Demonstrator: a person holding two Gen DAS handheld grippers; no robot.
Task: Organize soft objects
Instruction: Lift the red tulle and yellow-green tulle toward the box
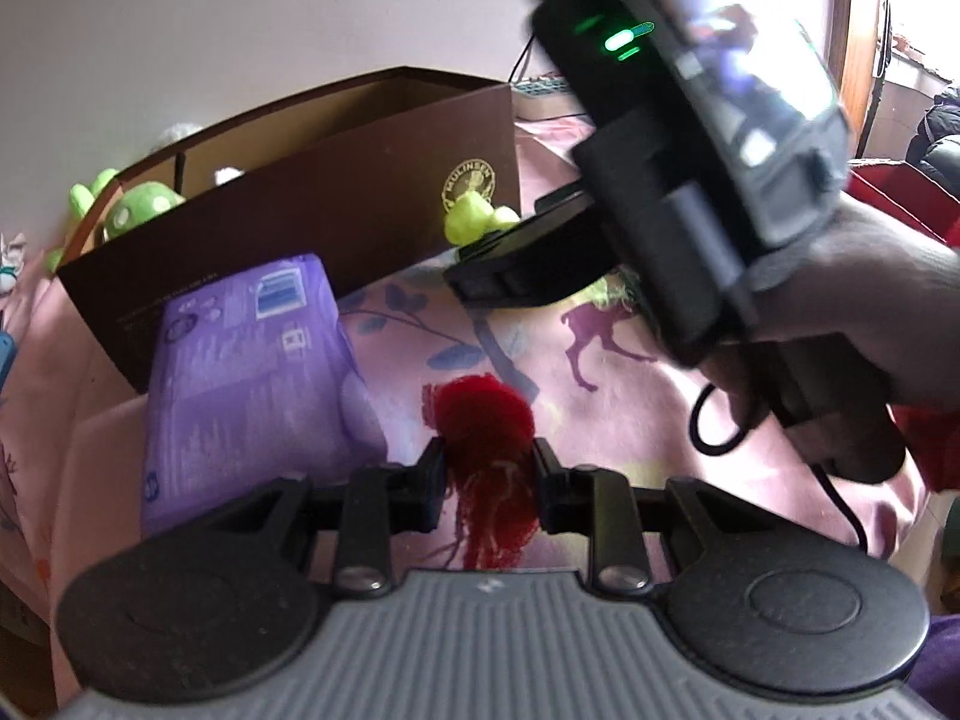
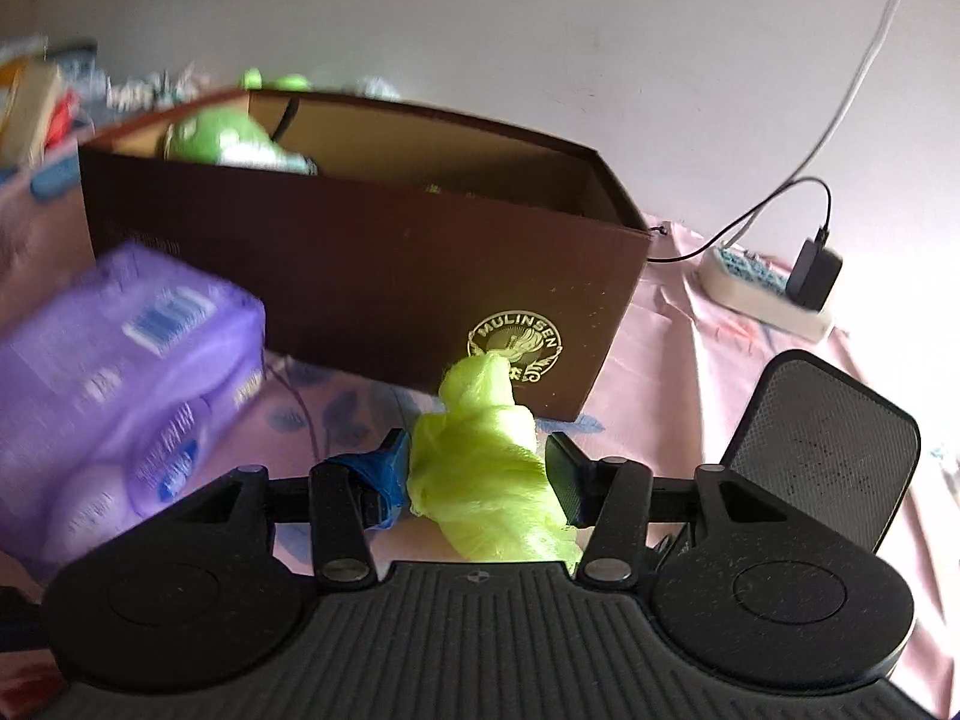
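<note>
My left gripper (image 1: 487, 468) is shut on a red yarn pompom (image 1: 483, 414), whose strands hang down between the fingers. It is held above the pink patterned sheet (image 1: 606, 420). My right gripper (image 2: 477, 474) is shut on a yellow-green yarn bundle (image 2: 486, 456), held just in front of the brown open-topped cardboard box (image 2: 360, 252). The left wrist view shows that gripper (image 1: 510, 240) in a person's hand, with the bundle (image 1: 477, 219) near the box (image 1: 336, 180). A green plush toy (image 2: 210, 132) lies inside the box (image 1: 144, 204).
A purple soft pack (image 1: 252, 360) leans against the box front at the left (image 2: 120, 360). A white power strip with a black adapter (image 2: 768, 288) lies at the right by the wall. A black mesh panel (image 2: 822, 438) stands at the near right. A red box (image 1: 900, 198) sits far right.
</note>
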